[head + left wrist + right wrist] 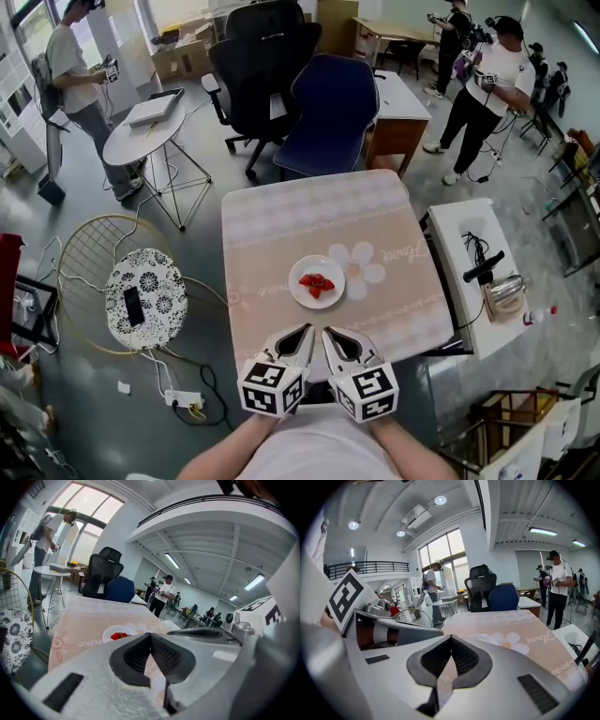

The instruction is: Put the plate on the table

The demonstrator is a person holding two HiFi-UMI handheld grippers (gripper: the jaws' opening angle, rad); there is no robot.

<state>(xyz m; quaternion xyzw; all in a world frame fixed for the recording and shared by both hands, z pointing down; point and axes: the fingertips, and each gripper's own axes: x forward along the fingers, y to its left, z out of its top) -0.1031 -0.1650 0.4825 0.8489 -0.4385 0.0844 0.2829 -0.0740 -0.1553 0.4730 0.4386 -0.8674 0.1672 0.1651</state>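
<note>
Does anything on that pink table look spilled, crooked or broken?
Nothing stands out. The plate sits flat on the table, with the strawberries all on it and nothing spilled.

Plate (317, 281): white, smooth, glossy. Table (281, 216): covered edge to edge in matt pink printed cloth. Left gripper (150, 635), right gripper (451, 639): grey matt plastic, grainy finish; pads (165, 654) black, ribbed, rubbery-looking. Chair (328, 112): blue cloth

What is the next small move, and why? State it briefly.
Probably just draw both grippers back: the plate already sits flat on the table, and the left gripper and right gripper both have jaws together, holding nothing.
</note>
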